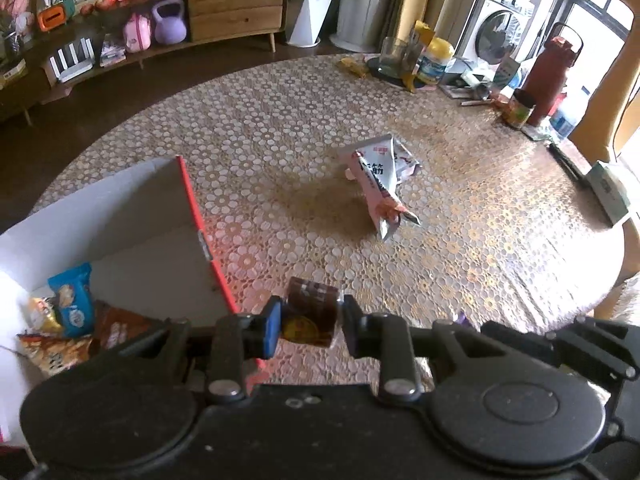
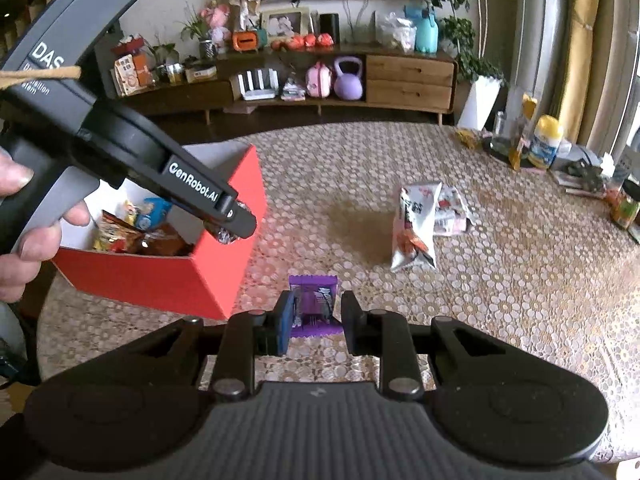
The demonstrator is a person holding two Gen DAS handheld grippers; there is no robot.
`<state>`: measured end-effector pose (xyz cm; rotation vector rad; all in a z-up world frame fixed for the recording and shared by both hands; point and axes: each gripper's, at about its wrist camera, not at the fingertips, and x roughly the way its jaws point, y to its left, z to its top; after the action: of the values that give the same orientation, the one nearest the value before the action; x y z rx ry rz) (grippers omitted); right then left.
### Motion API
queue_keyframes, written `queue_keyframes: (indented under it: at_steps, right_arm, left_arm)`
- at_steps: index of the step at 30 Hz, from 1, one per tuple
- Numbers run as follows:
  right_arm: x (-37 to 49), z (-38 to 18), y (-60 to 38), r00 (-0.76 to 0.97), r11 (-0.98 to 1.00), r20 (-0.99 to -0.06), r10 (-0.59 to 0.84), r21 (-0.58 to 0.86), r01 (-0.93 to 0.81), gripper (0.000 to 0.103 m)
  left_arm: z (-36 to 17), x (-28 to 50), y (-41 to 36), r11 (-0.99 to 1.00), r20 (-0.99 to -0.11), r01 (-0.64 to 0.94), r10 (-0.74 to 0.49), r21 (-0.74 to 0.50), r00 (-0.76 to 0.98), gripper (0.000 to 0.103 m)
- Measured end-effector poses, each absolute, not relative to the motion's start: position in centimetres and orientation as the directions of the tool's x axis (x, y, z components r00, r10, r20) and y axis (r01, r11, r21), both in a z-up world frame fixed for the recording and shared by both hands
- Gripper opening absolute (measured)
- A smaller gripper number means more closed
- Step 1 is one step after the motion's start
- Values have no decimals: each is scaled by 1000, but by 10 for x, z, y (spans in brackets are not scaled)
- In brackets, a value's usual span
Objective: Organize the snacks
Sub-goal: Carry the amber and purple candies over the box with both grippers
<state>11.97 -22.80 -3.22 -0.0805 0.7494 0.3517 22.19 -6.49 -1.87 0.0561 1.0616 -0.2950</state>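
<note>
We see daylight entering from the windows at 2 o'clock, glare on the desk, fisheye-bent edges, dark corners.

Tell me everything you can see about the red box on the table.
The red box is an open-topped carton, apparently cardboard, red outside and white inside. It stands upright on the patterned tablecloth near the table's edge. Several snack packets lie inside, including a blue one and orange-brown ones. The left gripper, shut on a small dark snack, hangs just above its near corner; whether it touches the box cannot be told.
</note>
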Motion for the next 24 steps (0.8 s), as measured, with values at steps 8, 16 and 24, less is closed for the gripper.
queue_keyframes:
  at_steps: [8,16,24]
  right_arm:
    - [107,-11,-207,676,929,-672,301,47,-367,25]
    - [105,6,-174,682,909,-648,340,38,-416,25]
    - [113,7,-135,664,887,-650,371,36,-460,25]
  left_arm:
    - [3,196,-42,960,-850,265,-216,-94,480,28]
    - [19,176,-4,968,-837,238,-196,-81,511,28]
    - [23,167,42,983,-834,174,-150,-65,531,28]
